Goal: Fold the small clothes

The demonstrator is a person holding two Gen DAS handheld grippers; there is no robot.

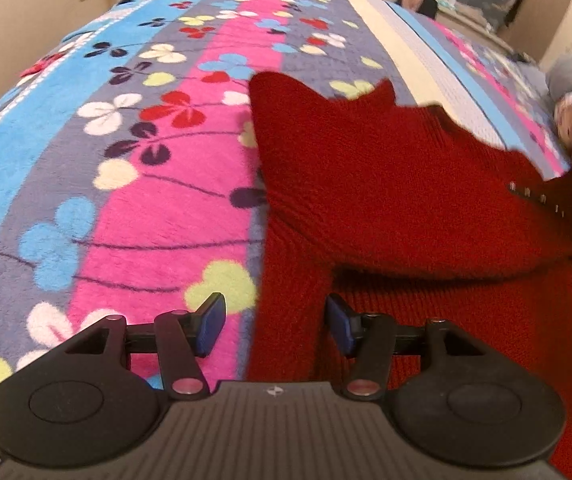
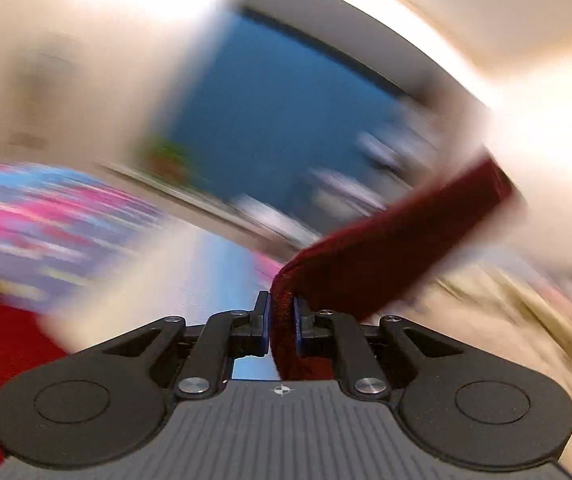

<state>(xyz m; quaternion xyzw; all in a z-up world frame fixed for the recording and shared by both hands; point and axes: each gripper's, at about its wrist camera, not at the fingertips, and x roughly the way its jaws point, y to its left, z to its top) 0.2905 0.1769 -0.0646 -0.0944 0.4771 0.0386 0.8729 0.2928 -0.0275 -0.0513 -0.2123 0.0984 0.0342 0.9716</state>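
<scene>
Mid-fold: right gripper, jaws clamped on the sweater, must lay it flat; left gripper jaws apart.

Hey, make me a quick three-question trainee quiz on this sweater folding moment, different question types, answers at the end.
1. True or false: the left gripper is clamped on the red knit sweater.
2. Multiple choice: what does the right gripper hold? A) a strip of the red sweater B) the floral blanket C) nothing
3. Fill in: the right wrist view is heavily ____, suggesting fast motion.

Key
1. False; its jaws are apart, over the sweater's left edge.
2. A
3. blurred
</scene>
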